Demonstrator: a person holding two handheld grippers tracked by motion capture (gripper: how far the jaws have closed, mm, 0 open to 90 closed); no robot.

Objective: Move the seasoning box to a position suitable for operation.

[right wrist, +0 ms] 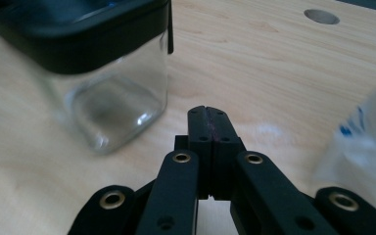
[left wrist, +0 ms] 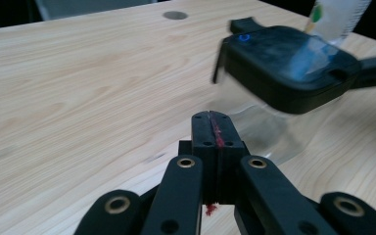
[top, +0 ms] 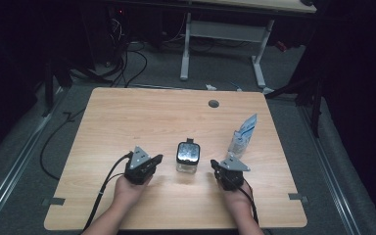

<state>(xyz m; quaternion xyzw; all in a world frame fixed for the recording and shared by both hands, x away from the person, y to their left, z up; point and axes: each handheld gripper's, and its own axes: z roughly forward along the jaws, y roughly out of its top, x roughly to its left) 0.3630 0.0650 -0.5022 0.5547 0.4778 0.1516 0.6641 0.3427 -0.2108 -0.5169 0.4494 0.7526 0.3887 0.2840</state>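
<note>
Jar [top: 188,159] of clear glass with a black lid [top: 188,152] stands upright on the wooden table [top: 127,122], near the front edge and about in the middle between the two grippers. It looks empty through the glass in the right gripper view [right wrist: 110,107]. The left gripper [top: 152,160] is just beside the jar on its left, not touching it, with its jaws clenched together on nothing [left wrist: 214,128]. The right gripper [top: 216,165] is just beside the jar on the other side, also apart from it, and its jaws are pressed together and hold nothing [right wrist: 208,125]. A blue and white plastic pouch [top: 242,136] stands behind the right gripper, near the right edge of the table. A round hole [top: 213,104] is in the table top at the far side.
</note>
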